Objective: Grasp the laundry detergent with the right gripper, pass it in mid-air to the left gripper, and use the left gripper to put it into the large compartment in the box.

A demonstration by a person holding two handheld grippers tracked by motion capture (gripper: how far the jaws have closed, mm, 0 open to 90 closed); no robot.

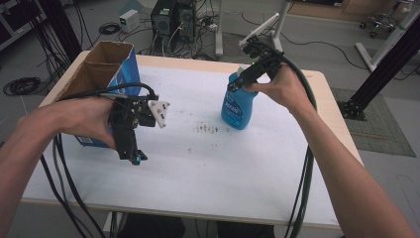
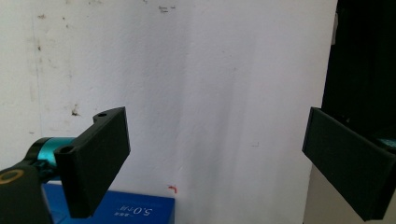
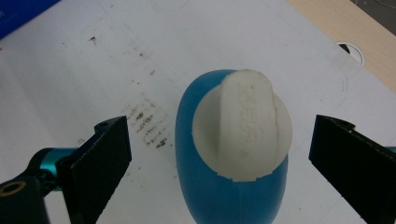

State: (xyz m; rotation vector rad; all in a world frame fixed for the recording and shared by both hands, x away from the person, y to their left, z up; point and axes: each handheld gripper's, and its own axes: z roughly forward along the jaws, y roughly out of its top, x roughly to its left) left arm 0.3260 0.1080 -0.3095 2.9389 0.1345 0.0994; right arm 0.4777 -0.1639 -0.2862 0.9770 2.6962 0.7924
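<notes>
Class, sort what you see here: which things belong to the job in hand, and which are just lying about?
Job in hand:
blue bottle with white cap
right tool, open above the cap

Lying about:
cardboard box
left tool, open, idle
dark smudges on the table

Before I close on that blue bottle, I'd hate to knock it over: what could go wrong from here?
1. The right hand-held gripper is open above the blue bottle, its jaws wide of the white cap; closing off-centre could tip the upright bottle.
2. The cap looks rounded and smooth, so the jaws might slip.
3. The left hand-held gripper hangs open near the cardboard box; its cable could snag.
</notes>
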